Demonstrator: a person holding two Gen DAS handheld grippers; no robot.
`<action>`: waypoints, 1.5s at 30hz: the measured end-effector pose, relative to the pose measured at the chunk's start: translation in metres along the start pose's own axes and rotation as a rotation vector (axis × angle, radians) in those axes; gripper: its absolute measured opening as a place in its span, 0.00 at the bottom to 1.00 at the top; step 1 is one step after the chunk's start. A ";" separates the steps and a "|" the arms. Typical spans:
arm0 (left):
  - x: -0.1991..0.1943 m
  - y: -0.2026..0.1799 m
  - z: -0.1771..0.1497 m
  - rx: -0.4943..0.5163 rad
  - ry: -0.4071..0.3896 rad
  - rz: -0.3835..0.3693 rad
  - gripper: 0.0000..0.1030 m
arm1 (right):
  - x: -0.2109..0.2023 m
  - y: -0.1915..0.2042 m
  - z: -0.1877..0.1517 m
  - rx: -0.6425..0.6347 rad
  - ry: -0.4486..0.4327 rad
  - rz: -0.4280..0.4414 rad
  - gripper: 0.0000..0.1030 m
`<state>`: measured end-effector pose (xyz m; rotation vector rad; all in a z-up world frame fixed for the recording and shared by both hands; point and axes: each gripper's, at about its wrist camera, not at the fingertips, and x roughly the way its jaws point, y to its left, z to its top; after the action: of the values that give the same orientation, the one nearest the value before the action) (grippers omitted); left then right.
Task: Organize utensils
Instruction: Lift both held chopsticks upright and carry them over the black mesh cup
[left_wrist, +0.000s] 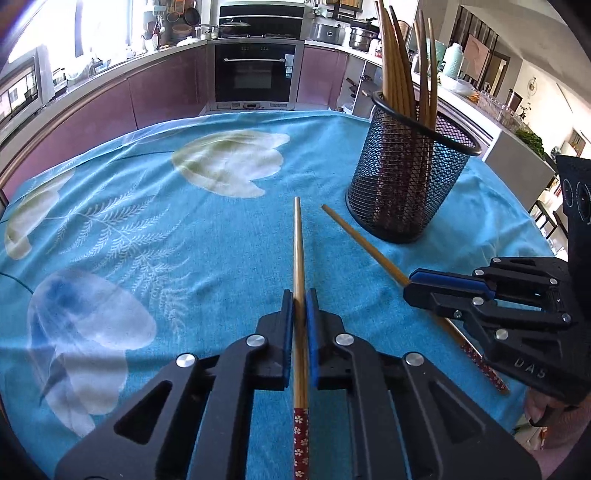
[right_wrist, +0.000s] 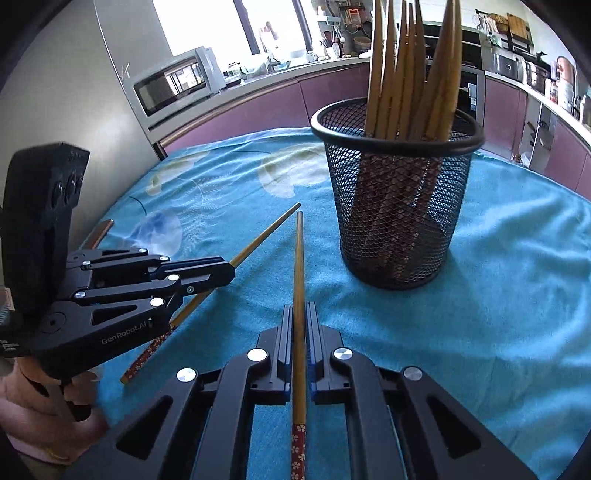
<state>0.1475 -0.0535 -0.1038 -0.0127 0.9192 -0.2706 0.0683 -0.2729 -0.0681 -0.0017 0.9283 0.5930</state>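
1. Now the left gripper (left_wrist: 300, 295) has its fingers (left_wrist: 287, 314) clenched on one chopstick (left_wrist: 298, 258), which runs straight between the blue pads; the thin bare tip points forward over the desk (left_wrist: 147, 240).
2. The right gripper (right_wrist: 300, 310) is clenched in the same way on a second chopstick (right_wrist: 298, 266), held near its middle.
3. Both chopsticks are slim round bamboo sticks, light brown and smooth, that taper to the tip. The thick end of each has a red wrap with small white flowers; this end is cut off by the lower edge in each wrist view.
4. The two tips lie close together and make a narrow V, near the holder (left_wrist: 406, 177) but apart from it.
5. The holder is a round cup of black wire mesh with a smooth solid rim. It stands upright on the desk and carries a bunch of the same bamboo chopsticks (left_wrist: 397, 74), tips up. Their lower ends show only dimly through the mesh, and I cannot count them surely.
6. The desk is covered with a soft blue cloth with pale flower and fern prints, a little wrinkled.
7. A hand (right_wrist: 44, 413) grips the handle of the left gripper; it is only partly in view.
8. Whether the chopsticks touch the cloth I cannot tell.
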 end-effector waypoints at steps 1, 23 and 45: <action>-0.002 0.000 -0.001 -0.001 -0.002 -0.005 0.08 | -0.002 0.000 0.000 0.005 -0.005 0.009 0.05; -0.059 0.001 0.002 -0.033 -0.100 -0.117 0.08 | -0.044 0.008 0.006 0.005 -0.130 0.106 0.05; -0.089 -0.011 0.006 -0.011 -0.176 -0.130 0.07 | -0.064 0.007 0.012 0.008 -0.205 0.123 0.05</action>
<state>0.0988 -0.0437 -0.0286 -0.1046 0.7456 -0.3789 0.0449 -0.2945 -0.0115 0.1225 0.7348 0.6896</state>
